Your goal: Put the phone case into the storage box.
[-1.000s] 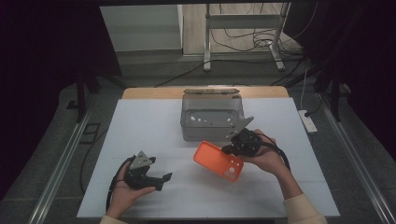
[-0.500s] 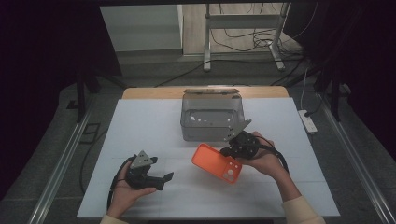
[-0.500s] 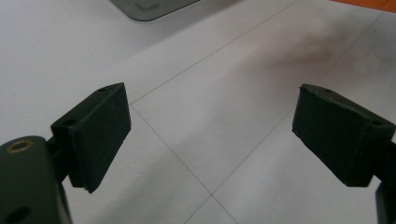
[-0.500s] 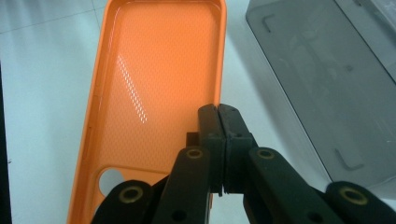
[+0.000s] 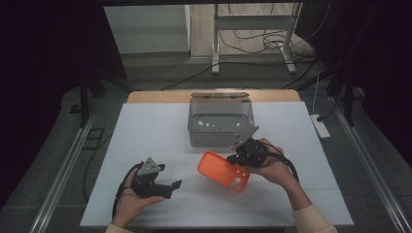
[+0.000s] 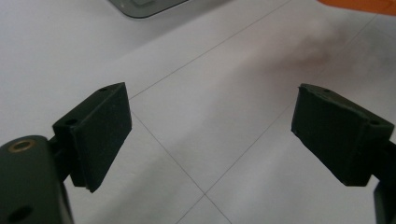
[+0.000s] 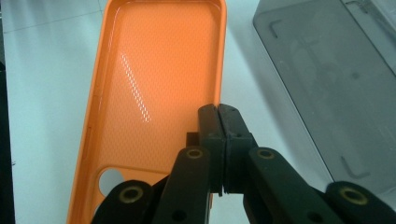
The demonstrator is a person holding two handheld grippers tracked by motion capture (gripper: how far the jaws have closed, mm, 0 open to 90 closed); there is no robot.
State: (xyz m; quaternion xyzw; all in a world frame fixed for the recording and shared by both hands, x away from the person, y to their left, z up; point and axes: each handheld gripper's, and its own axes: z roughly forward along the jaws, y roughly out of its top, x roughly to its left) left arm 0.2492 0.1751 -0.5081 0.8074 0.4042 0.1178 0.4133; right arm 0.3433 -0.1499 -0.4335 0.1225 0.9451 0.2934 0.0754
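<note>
Case (image 5: 223, 170) is lying hollow side up, long axis slanting away from your right gripper (image 5: 241, 158), which is pinching its rim; your left gripper (image 5: 167, 187) is gaping wide.

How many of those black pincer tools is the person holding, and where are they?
2. The left black two-jaw gripper rests low on the white table, jaws wide apart. The right black two-jaw gripper is clamped on the rim of an orange plastic phone case, beside a grey translucent box.
</note>
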